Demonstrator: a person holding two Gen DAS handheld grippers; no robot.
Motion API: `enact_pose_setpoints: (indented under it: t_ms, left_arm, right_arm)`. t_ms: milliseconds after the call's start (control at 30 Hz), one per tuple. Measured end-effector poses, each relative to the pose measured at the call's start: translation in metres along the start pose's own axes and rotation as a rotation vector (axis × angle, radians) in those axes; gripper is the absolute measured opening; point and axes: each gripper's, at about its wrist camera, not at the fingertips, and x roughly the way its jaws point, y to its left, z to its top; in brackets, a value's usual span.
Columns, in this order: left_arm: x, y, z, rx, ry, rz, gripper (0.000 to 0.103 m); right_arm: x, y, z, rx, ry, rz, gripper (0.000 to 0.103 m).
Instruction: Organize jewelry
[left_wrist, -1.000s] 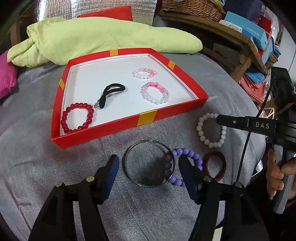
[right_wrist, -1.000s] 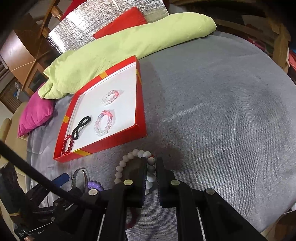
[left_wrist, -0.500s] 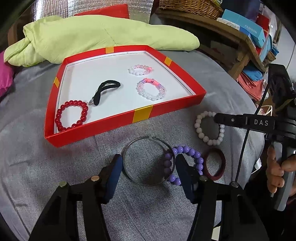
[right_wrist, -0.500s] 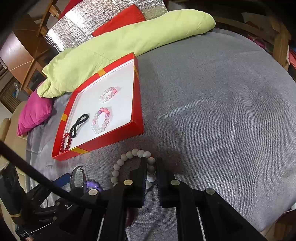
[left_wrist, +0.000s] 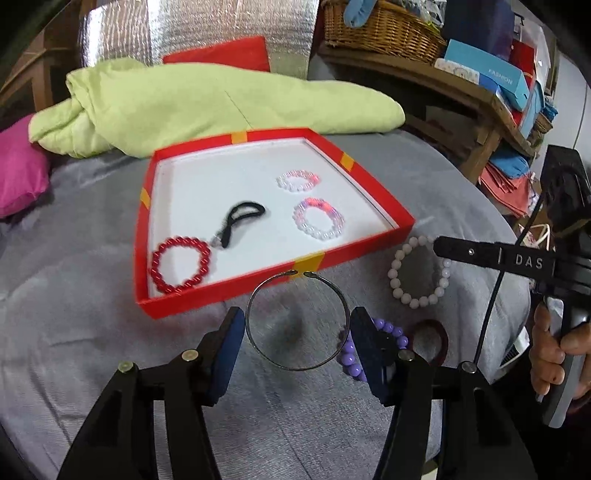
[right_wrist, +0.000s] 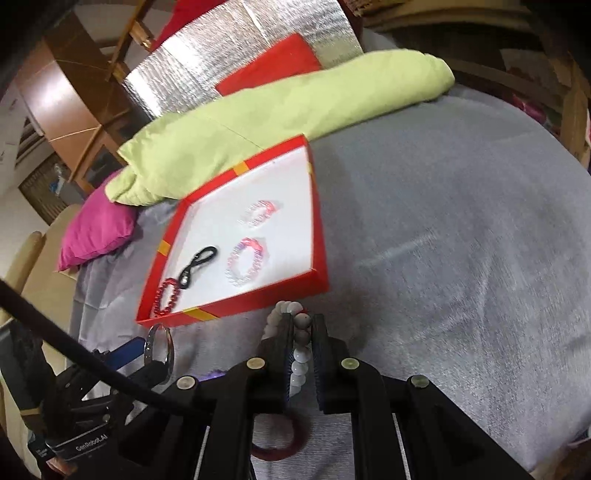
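Note:
My left gripper is shut on a thin silver bangle, pads pressing its two sides, just in front of the red tray. My right gripper is shut on a white bead bracelet by the tray's near right corner; it also shows in the left wrist view. The tray holds a red bead bracelet, a black hair tie and two pale pink bead bracelets. A purple bead bracelet and a dark red ring lie on the grey cloth.
A green folded blanket lies behind the tray, with a pink cushion at the left. A wooden shelf with boxes and a wicker basket stands at the right. The grey cloth stretches right of the tray.
My left gripper closed onto the silver bangle and carried it forward up to the tray's front wall. My right gripper has the white bracelet's beads between its pads and moved toward the tray's corner.

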Motion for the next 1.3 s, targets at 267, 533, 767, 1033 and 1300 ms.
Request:
enact_pose_setpoints:
  t_ms: [267,533,767,1033,1300]
  left_arm:
    - [-0.008,0.006,0.01,-0.015,-0.049,0.083,0.061]
    - [-0.031,0.019,0.014,-0.068,-0.117,0.125,0.061]
    - [-0.052,0.049,0.004,-0.123,-0.135,0.17,0.061]
    - [-0.068,0.081,-0.011,-0.177,-0.14,0.219,0.061]
    - [-0.075,0.103,-0.01,-0.243,-0.16,0.221,0.061]
  right_arm:
    - [-0.003,0.014,0.001,-0.026,-0.034,0.023,0.011]
    - [0.009,0.033,-0.003,-0.1,-0.063,-0.042,0.011]
    - [0.005,0.057,-0.017,-0.169,-0.078,-0.085,0.011]
    - [-0.004,0.09,-0.018,-0.216,-0.059,-0.046,0.011]
    - [-0.028,0.109,0.003,-0.237,-0.096,0.045,0.011]
